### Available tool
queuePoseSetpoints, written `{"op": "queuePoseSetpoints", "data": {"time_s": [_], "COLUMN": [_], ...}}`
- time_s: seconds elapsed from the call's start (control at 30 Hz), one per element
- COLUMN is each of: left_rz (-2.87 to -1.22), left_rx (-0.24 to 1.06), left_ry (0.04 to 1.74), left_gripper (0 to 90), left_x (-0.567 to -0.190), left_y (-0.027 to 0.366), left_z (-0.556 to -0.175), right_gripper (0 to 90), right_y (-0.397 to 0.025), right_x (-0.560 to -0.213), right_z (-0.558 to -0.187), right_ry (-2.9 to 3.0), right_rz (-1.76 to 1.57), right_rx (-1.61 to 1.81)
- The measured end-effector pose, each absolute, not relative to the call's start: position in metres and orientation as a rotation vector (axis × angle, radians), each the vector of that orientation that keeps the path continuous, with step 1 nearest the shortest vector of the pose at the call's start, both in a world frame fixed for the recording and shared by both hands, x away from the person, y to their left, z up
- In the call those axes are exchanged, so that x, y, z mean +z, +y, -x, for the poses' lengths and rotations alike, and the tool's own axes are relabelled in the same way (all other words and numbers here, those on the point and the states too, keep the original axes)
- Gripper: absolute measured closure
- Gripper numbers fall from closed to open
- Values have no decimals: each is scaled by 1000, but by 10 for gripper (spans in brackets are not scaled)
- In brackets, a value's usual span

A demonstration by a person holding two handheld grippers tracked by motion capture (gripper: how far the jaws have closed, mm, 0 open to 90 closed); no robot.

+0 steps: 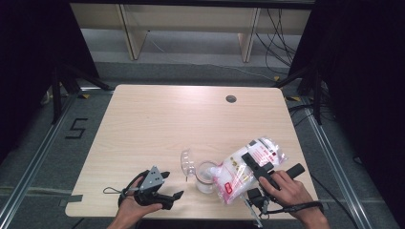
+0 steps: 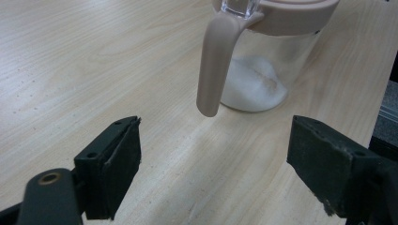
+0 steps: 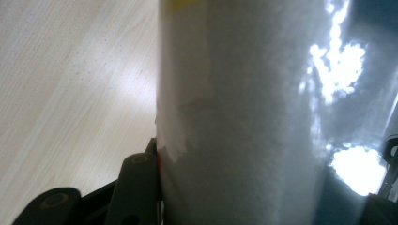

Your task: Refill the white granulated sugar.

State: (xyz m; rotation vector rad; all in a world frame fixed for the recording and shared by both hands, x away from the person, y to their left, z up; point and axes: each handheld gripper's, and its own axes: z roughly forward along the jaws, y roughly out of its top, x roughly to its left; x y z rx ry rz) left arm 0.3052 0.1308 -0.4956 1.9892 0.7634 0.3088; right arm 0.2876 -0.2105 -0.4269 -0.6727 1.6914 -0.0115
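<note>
Right gripper (image 1: 253, 164): clamped on tilted bag (image 1: 239, 174) over jar (image 1: 206, 177). Left gripper (image 1: 173, 186): jaws apart, empty, near jar.

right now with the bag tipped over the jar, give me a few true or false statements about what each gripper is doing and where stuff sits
1. The right gripper is clamped on the plastic bag of white powder. True.
2. The left gripper holds the jar's handle. False: its jaws stand open and apart from the handle.
3. The glass jar already has white powder in its bottom. True.
4. The jar is lying on its side. False: it stands upright on the wooden table.
5. The bag lies flat by the table's far edge. False: it is held tilted over the jar, near the front.
</note>
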Motion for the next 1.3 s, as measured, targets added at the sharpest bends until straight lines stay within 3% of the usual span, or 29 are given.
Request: {"op": "queuePoseSetpoints", "data": {"time_s": [1.3], "left_rz": [-1998], "left_rx": [309], "left_ry": [765], "left_gripper": [175], "left_x": [-495], "left_y": [131], "left_z": [-305], "right_gripper": [605], "right_y": [-213], "right_x": [-425], "right_z": [-287], "right_ry": [1684], "right_rz": [649], "right_rx": [37]}}
